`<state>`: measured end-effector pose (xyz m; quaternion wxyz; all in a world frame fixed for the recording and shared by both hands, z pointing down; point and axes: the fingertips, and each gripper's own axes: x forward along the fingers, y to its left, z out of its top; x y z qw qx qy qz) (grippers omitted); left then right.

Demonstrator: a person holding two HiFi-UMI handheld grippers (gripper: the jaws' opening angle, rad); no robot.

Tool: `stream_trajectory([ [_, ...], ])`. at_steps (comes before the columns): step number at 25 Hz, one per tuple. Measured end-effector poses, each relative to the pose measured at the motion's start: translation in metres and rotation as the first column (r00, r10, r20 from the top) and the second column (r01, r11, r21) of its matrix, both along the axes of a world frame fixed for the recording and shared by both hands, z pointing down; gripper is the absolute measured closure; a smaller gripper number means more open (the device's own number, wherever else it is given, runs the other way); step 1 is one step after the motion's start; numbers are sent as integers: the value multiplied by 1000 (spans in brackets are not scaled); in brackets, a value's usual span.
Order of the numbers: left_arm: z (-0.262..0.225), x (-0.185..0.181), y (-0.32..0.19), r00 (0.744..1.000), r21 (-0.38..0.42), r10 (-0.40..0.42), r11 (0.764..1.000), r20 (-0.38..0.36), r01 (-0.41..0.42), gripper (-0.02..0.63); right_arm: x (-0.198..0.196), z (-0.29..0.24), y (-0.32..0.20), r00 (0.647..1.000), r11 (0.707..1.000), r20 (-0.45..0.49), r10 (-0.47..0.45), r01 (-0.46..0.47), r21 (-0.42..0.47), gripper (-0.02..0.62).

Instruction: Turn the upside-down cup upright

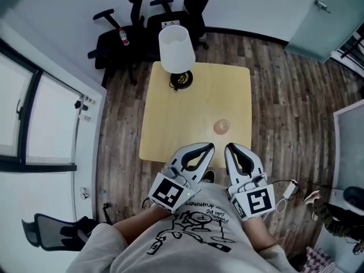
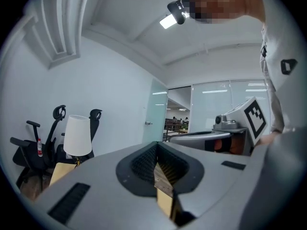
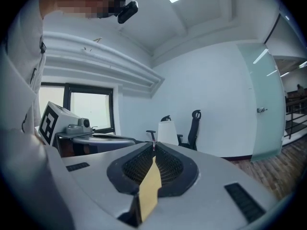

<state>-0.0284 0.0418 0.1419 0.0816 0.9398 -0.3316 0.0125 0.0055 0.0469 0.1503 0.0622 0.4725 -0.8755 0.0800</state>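
The left hand-held gripper (image 1: 208, 148) and the right hand-held gripper (image 1: 231, 148) are held side by side close to the chest, pointed about level. Both pairs of jaws are pressed together on nothing. The cup (image 1: 222, 126) is seen on the counter (image 1: 170, 124), beyond the tips, untouched.

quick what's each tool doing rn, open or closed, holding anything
left tool: closed, jaws together, nothing held
right tool: closed, jaws together, nothing held

A small pinkish cup (image 1: 222, 126) stands free on the wooden table (image 1: 170, 124), toward its near right corner.
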Motion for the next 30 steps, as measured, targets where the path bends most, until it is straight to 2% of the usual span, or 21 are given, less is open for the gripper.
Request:
stream_trajectory([
  [4, 7, 8, 8, 1000, -12, 17, 1000, 3, -17, 598, -4, 2, 4, 1000, 1000, -8, 17, -17, 15, 565],
  [19, 22, 5, -8, 999, -32, -2, 999, 36, 3, 598, -8, 20, -6, 999, 998, 13, 44, -44, -35, 572],
  [30, 23, 1, -4, 999, -35, -15, 999, 38, 16, 598, -13, 26, -2, 1000, 998, 20, 20, -19, -52, 572],
])
